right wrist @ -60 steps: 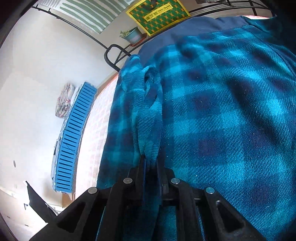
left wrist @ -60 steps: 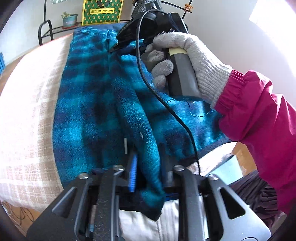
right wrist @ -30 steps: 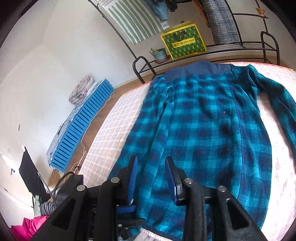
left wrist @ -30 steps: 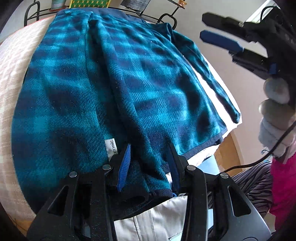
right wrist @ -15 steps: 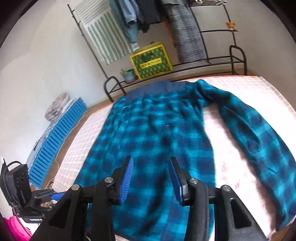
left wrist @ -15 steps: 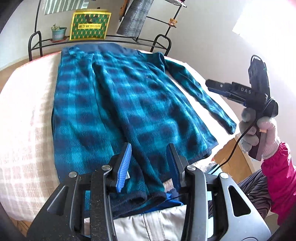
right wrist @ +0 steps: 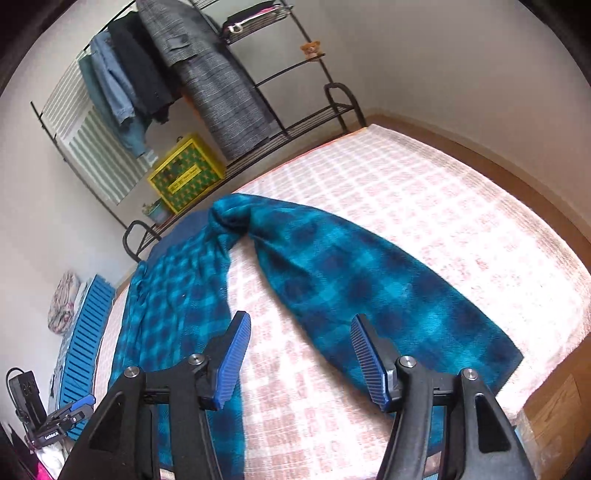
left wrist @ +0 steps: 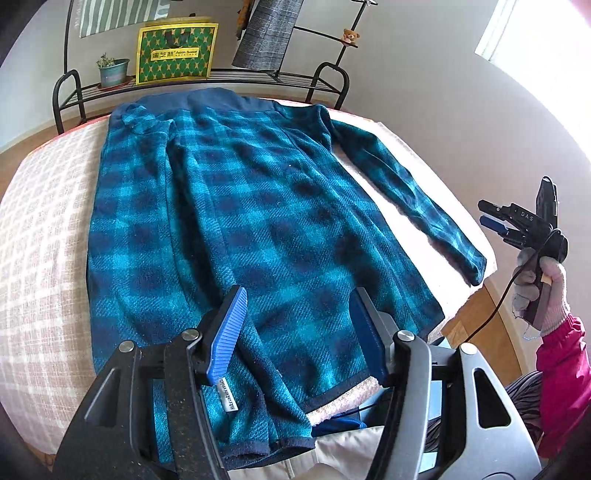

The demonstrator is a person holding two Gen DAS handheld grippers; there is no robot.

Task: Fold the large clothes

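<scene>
From the left wrist view, we look down on a teal plaid fleece garment spread flat on a bed with a pale pink checked cover; its dark navy collar end points toward the far metal rack, and its hem lies close under us at the bed's near edge. One sleeve stretches out along the right side of the bed, cuff near the corner. We note the left gripper with its blue pads standing apart; its jaws have just been opening, and the pads press on nothing, though the hem with a white label lies below and between them. At the right edge a gloved hand in a magenta sleeve holds the right gripper, off the bed beside the sleeve's cuff. On the rack we see a green and yellow box, a small potted plant and a hanging grey coat. From the right wrist view, we see the right gripper above the outstretched sleeve; its jaws have just been opening too and stand wide, with only bed cover and sleeve edge showing between the pads, nothing gripped. The garment's body lies to the left. Far lower left, the left gripper shows small.
</scene>
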